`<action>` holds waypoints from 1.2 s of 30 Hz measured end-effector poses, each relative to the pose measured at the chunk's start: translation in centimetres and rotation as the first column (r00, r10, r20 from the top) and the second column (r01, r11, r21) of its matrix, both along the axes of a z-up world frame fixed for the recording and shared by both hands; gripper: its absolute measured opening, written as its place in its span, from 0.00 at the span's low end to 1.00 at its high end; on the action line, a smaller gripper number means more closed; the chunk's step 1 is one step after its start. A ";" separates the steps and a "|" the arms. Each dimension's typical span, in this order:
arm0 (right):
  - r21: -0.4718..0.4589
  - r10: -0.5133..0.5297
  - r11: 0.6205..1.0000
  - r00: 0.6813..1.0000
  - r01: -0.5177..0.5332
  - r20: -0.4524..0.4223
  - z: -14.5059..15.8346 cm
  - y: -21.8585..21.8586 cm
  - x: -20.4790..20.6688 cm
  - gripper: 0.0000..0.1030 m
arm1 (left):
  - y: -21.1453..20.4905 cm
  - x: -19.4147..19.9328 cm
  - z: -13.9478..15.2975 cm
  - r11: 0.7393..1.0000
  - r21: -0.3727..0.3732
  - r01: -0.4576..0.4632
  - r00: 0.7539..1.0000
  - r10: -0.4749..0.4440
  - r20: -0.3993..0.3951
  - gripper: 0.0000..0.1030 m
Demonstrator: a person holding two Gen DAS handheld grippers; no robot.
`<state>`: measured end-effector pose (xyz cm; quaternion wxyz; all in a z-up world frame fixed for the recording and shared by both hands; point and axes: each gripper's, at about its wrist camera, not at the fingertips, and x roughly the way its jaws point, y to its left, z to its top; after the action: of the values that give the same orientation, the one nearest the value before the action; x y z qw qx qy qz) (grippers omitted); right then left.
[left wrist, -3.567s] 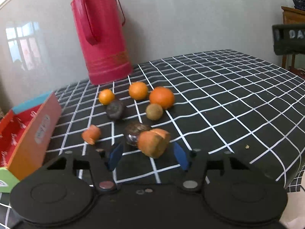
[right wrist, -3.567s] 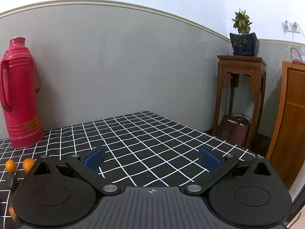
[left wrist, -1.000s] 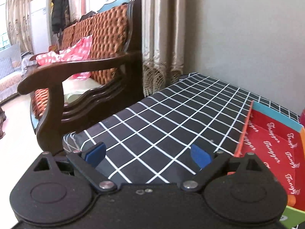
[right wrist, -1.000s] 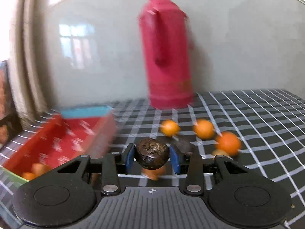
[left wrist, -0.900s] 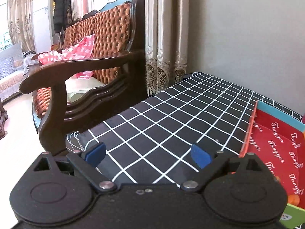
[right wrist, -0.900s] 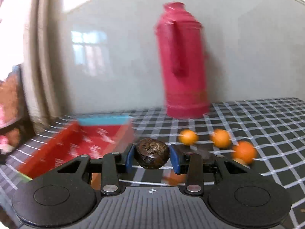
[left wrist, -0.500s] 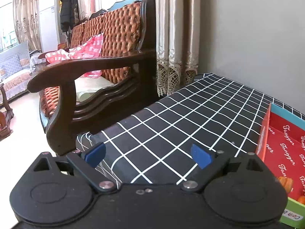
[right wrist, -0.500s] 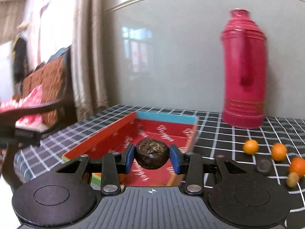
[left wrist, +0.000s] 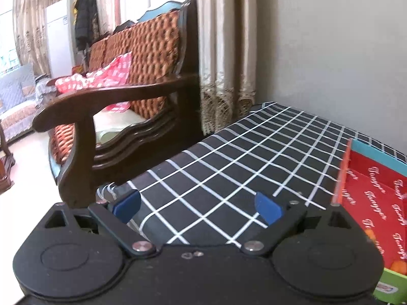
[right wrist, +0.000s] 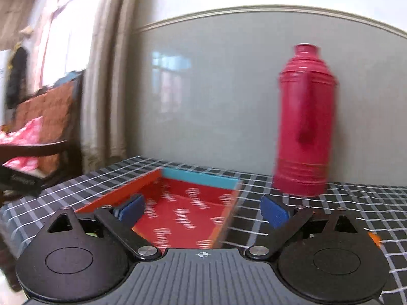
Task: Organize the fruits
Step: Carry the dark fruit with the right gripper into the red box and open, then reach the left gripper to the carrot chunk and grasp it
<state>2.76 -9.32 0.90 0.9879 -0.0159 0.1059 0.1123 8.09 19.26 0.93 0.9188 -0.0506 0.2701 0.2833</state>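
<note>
Right tongs have just sprung open over the red box, nothing between them; the dark fruit seems delivered. Left tongs hang open, empty.

My left gripper is matte black with two round housings, silver pivot screws at five and seven o'clock of the gap, and blue pads. My right gripper matches, adding a ribbed grey plate with a small crosshair mark at six o'clock.
</note>
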 end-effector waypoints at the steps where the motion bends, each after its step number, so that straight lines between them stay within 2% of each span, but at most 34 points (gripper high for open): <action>1: 0.004 -0.042 0.999 0.999 0.042 0.011 0.2 -0.7 -0.1 1.00 | -0.5 0.1 0.1 1.000 0.007 0.012 1.000 -0.012 0.005 0.87; 3: 0.016 -0.126 0.992 0.991 0.126 0.036 0.8 -2.1 -0.4 1.00 | -2.0 0.1 0.4 0.998 0.023 0.051 0.998 -0.051 0.023 0.87; 6: 0.054 -0.276 0.961 0.959 0.273 0.061 1.4 -4.8 -1.1 1.00 | -4.7 0.2 0.7 0.990 0.051 0.130 0.990 -0.133 0.051 0.88; 8: 0.081 -0.391 0.919 0.918 0.385 0.063 1.7 -7.0 -1.5 1.00 | -7.0 0.1 1.0 0.978 0.082 0.194 0.977 -0.200 0.076 0.88; 10: 0.094 -0.524 0.851 0.850 0.517 0.064 1.8 -9.3 -2.0 1.00 | -9.9 -0.1 1.1 0.954 0.127 0.272 0.953 -0.285 0.099 0.88; 13: 0.097 -0.669 0.742 0.740 0.663 0.064 1.8 -12.2 -2.6 1.00 | -14.3 -0.7 0.9 0.900 0.188 0.394 0.899 -0.420 0.124 0.89; 16: 0.092 -0.774 0.632 0.632 0.770 0.027 1.7 -15.2 -3.1 1.00 | -18.9 -1.5 0.3 0.819 0.232 0.524 0.821 -0.559 0.120 0.89; 18: 0.091 -0.805 0.591 0.593 0.802 0.003 1.6 -16.8 -3.5 1.00 | -21.6 -1.9 -0.3 0.764 0.248 0.596 0.767 -0.633 0.103 0.89; 21: 0.107 -0.805 0.588 0.593 0.802 -0.018 1.8 -18.5 -3.9 1.00 | -25.2 -2.1 -1.6 0.687 0.273 0.674 0.700 -0.711 0.061 0.87; 23: 0.102 -0.814 0.577 0.580 0.811 -0.010 1.8 -19.5 -4.8 1.00 | -27.2 -1.8 -2.5 0.648 0.266 0.714 0.668 -0.744 0.021 0.82; 26: 0.102 -0.836 0.547 0.549 0.831 0.008 2.0 -21.0 -5.8 1.00 | -29.2 -0.3 -4.1 0.618 0.231 0.751 0.642 -0.766 -0.039 0.69; 28: 0.119 -0.842 0.535 0.539 0.836 0.002 2.2 -22.1 -6.3 1.00 | -29.9 0.4 -5.0 0.619 0.213 0.756 0.644 -0.762 -0.072 0.62; 33: 0.164 -0.834 0.536 0.550 0.828 -0.053 2.8 -24.0 -7.0 1.00 | -29.8 2.6 -6.4 0.623 0.116 0.774 0.633 -0.766 -0.111 0.44; 36: 0.200 -0.821 0.543 0.565 0.815 -0.075 3.0 -24.3 -7.5 1.00 | -29.4 3.6 -6.9 0.625 0.059 0.779 0.627 -0.769 -0.126 0.43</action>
<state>-4.75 -33.58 3.86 0.9231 0.1392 0.0748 -0.3506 11.73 -10.18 -5.95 0.9397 0.1324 0.2903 -0.1232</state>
